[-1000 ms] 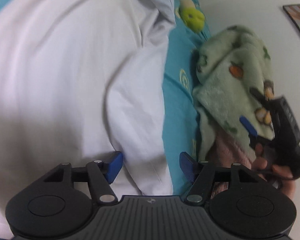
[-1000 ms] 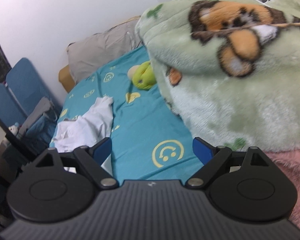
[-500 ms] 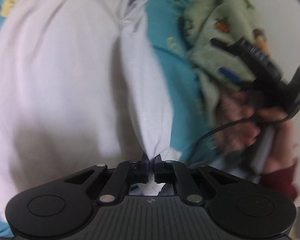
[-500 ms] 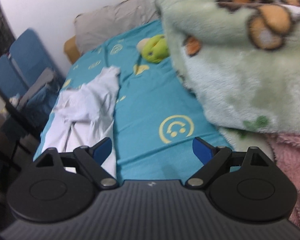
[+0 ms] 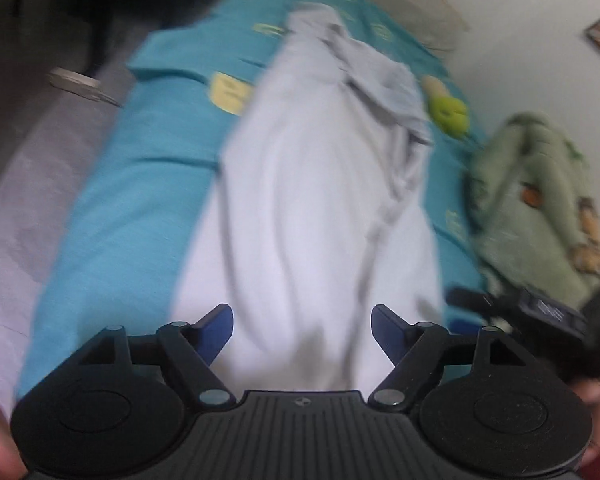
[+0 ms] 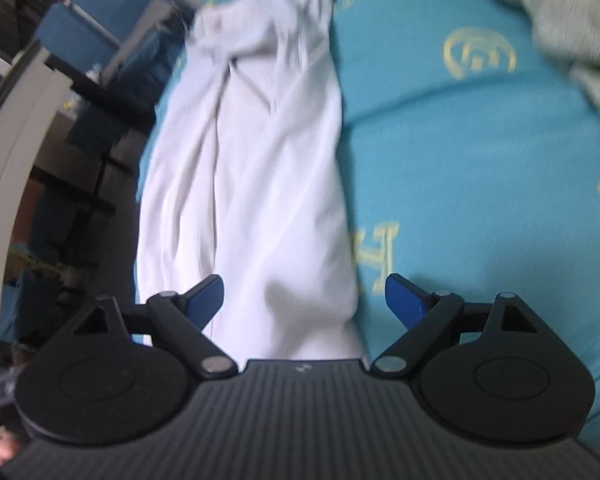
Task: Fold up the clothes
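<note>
A white garment [image 5: 312, 208] lies stretched lengthwise on the teal bedsheet [image 5: 140, 184], bunched at its far end. My left gripper [image 5: 302, 322] is open and empty just above the garment's near edge. In the right wrist view the same garment [image 6: 252, 168] lies on the sheet [image 6: 460, 152]. My right gripper [image 6: 304, 294] is open and empty over the garment's near end. The right gripper also shows in the left wrist view [image 5: 540, 304], at the right beside the garment.
A green fleece blanket [image 5: 540, 192] with cartoon prints lies at the right of the bed, also in the right wrist view [image 6: 560, 12]. A green plush toy [image 5: 448, 110] sits past the garment. Blue chairs [image 6: 100, 20] and dark shelving stand left of the bed. Grey floor [image 5: 28, 184] is on the left.
My left gripper, shut on the white garment half a second ago, has opened and let go. Both grippers have pulled back toward the garment's near end; the right now looks down at it.
</note>
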`<state>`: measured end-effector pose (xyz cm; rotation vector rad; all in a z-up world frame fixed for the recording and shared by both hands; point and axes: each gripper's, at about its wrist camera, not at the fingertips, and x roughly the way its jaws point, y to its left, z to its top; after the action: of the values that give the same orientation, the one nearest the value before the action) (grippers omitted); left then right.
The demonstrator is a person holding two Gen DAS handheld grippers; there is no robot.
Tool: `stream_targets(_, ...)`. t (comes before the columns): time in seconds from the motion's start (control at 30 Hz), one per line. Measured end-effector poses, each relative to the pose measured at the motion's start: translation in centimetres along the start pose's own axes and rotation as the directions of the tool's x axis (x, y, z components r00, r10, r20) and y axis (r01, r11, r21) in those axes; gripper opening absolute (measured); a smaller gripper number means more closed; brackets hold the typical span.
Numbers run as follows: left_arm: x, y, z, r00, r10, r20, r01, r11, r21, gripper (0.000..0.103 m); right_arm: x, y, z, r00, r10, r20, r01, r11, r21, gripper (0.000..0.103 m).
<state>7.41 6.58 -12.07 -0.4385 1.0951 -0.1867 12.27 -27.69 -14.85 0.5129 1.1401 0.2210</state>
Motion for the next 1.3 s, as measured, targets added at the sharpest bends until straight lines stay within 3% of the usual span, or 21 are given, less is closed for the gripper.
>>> stream_targets(0.1, 0.1, 1.4, 0.8, 0.989, 0.144, 0.034, -0.144, 0.990, -0.002, 0.083, 1.2, 0.5, -0.5, 0.998, -0.042, -0.055, 0.042, 0.999, -0.008, 0.089)
stream_targets(0.17, 1.1, 1.7, 0.9, 0.977, 0.213, 0.009, -0.213, 0.977, 0.011, 0.083, 1.6, 0.6, -0.7, 0.996, -0.045, -0.077, 0.045, 0.999, -0.007, 0.089)
stream_targets(0.3, 2.6, 2.2, 0.1, 0.967, 0.241, -0.087, -0.241, 0.970, 0.016, 0.083, 2.8, 1.5, -1.2, 0.987, -0.060, -0.151, 0.050, 0.996, -0.067, 0.091)
stream_targets(0.4, 2.4, 1.9, -0.2, 0.972, 0.196, -0.130, -0.195, 0.981, 0.022, 0.083, 3.3, 2.8, -1.8, 0.975, -0.102, -0.197, 0.072, 0.985, -0.154, 0.091)
stream_targets(0.53, 1.4, 1.4, -1.1, 0.975, 0.092, -0.204, -0.090, 0.996, 0.016, 0.055, 3.5, 4.4, -3.2, 0.956, -0.123, -0.268, 0.058, 0.969, -0.241, 0.085)
stream_targets(0.6, 1.0, 1.0, -1.4, 0.972, 0.091, -0.218, -0.085, 0.996, 0.036, 0.033, 3.3, 5.3, -4.1, 0.949, -0.192, -0.249, 0.109, 0.944, -0.313, 0.068)
stream_targets(0.63, 0.9, 0.8, -1.5, 0.971, 0.102, -0.218, -0.094, 0.994, 0.047, 0.015, 3.2, 5.7, -4.5, 0.945, -0.227, -0.237, 0.135, 0.928, -0.347, 0.063)
stream_targets(0.67, 0.7, 0.5, -1.6, 0.971, 0.105, -0.216, -0.094, 0.994, 0.061, 0.010, 3.2, 6.2, -5.0, 0.939, -0.260, -0.225, 0.161, 0.910, -0.382, 0.045)
stream_targets(0.7, 0.4, 0.1, -1.6, 0.974, 0.097, -0.205, -0.083, 0.994, 0.074, 0.007, 3.1, 6.6, -5.4, 0.933, -0.293, -0.211, 0.186, 0.891, -0.415, 0.031)
stream_targets(0.73, -0.1, -0.2, -1.6, 0.979, 0.085, -0.187, -0.071, 0.994, 0.080, 0.003, 2.6, 6.6, -5.5, 0.936, -0.289, -0.201, 0.188, 0.893, -0.408, 0.008)
stream_targets(0.77, -0.8, -0.5, -1.5, 0.986, 0.062, -0.157, -0.051, 0.996, 0.076, 0.003, 2.1, 6.6, -5.6, 0.939, -0.284, -0.192, 0.190, 0.897, -0.400, 0.008)
stream_targets(0.87, -4.4, -0.5, -1.5, 0.999, -0.041, -0.026, 0.042, 0.999, 0.023, 0.002, -1.3, 6.1, -5.0, 0.976, -0.192, -0.103, 0.149, 0.934, -0.326, 0.007)
stream_targets(0.97, -7.9, -0.5, -1.2, 0.984, -0.161, 0.071, 0.166, 0.983, -0.077, 0.002, -5.8, 5.7, -3.9, 0.997, -0.078, 0.006, 0.077, 0.969, -0.237, 0.007)
stream_targets(1.17, -15.3, -1.6, 0.2, 0.924, -0.277, 0.266, 0.314, 0.943, -0.112, 0.002, -14.1, 6.0, -2.9, 0.979, 0.049, 0.197, -0.010, 0.981, -0.193, 0.007)
stream_targets(1.3, -17.9, -2.5, -1.3, 0.907, -0.301, 0.296, 0.338, 0.937, -0.083, 0.002, -17.3, 6.0, -3.6, 0.960, 0.097, 0.262, -0.047, 0.980, -0.191, 0.007)
